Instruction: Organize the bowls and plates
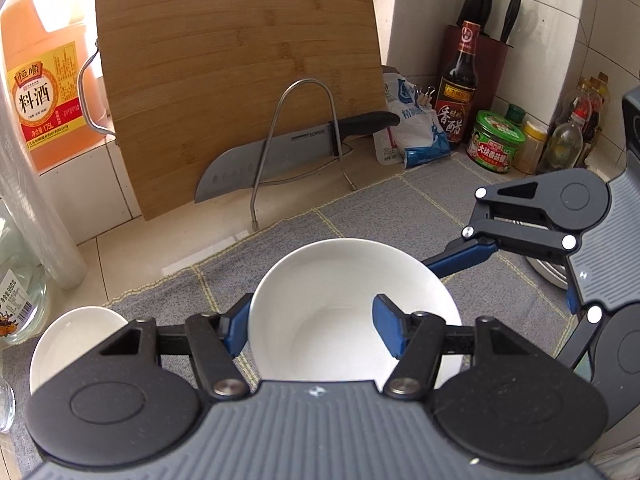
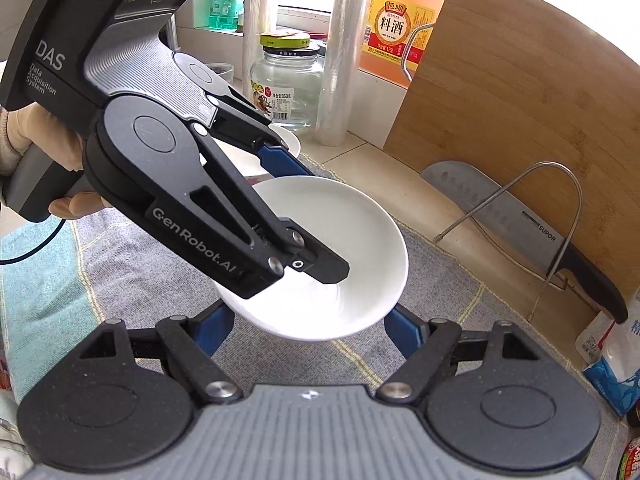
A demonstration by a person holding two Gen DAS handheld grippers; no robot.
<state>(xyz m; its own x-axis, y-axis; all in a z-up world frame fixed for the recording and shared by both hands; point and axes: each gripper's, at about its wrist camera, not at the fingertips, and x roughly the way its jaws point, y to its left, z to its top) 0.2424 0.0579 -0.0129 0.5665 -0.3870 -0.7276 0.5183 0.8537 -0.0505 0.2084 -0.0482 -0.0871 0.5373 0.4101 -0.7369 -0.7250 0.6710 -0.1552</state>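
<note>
My left tool (image 1: 310, 330) straddles the near-left wall of the large white ceramic bowl (image 1: 344, 280), one blue finger outside, one inside; the fingers stand apart with the rim between them, not yet pinched as far as I can see. From the right-hand view the bowl (image 2: 352, 240) sits on the grey checked cloth (image 2: 440, 280) over the counter. My right tool (image 2: 310, 322) waits wide apart at its near edge, gripping nothing.

I judge this the pick-up step: close the left tool on the wall, lift, and carry the bowl towards the small white dish (image 1: 76, 332) just to the left, probably to stack them. That calls for a firm pinch; glazed ceramic looks slippery.

Further back, a big steel kitchen knife (image 1: 280, 152) rests in a wire rack (image 1: 304, 92) against the upright bamboo cutting board (image 1: 240, 80), blade pointing my way, so I'd keep the lift low and leftward. An orange jug of cooking wine (image 1: 44, 92) stands far left, a dark vinegar bottle (image 1: 460, 88) and a green-lidded jar (image 1: 496, 140) far right, well apart from the bowl.
</note>
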